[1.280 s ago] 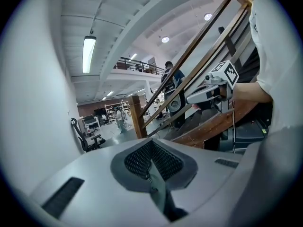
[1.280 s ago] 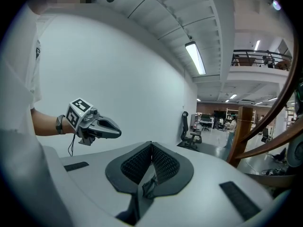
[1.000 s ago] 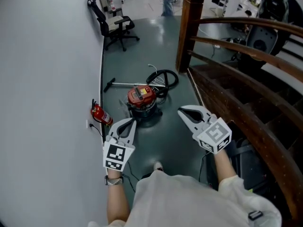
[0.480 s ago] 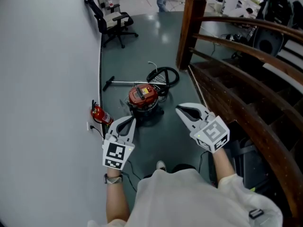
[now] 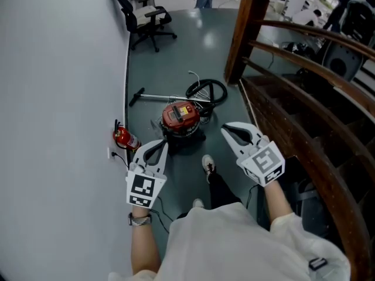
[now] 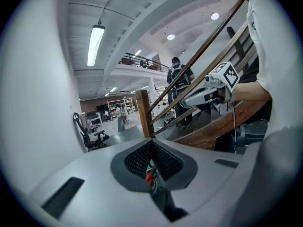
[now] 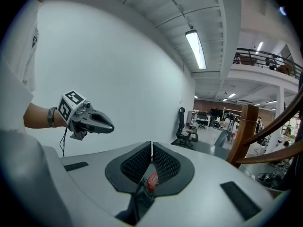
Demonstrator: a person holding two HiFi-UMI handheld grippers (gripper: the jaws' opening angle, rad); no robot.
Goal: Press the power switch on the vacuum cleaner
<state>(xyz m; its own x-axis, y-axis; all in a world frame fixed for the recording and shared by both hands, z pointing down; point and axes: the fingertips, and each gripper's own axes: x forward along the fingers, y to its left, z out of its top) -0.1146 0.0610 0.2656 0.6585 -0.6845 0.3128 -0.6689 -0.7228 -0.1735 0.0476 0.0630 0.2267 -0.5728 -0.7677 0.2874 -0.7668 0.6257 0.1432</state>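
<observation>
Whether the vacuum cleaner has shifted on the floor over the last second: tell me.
No. The vacuum cleaner sits the same way beside the fire extinguisher by the wall as before; only the head view itself has shifted.

Left tongs (image 5: 160, 147), right tongs (image 5: 226, 130): pale grey, checker-marked cubes (image 5: 142, 190); white shirt (image 5: 234, 244).

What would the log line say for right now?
left gripper: shut, empty | right gripper: shut, empty | vacuum cleaner: on floor ahead, untouched
</observation>
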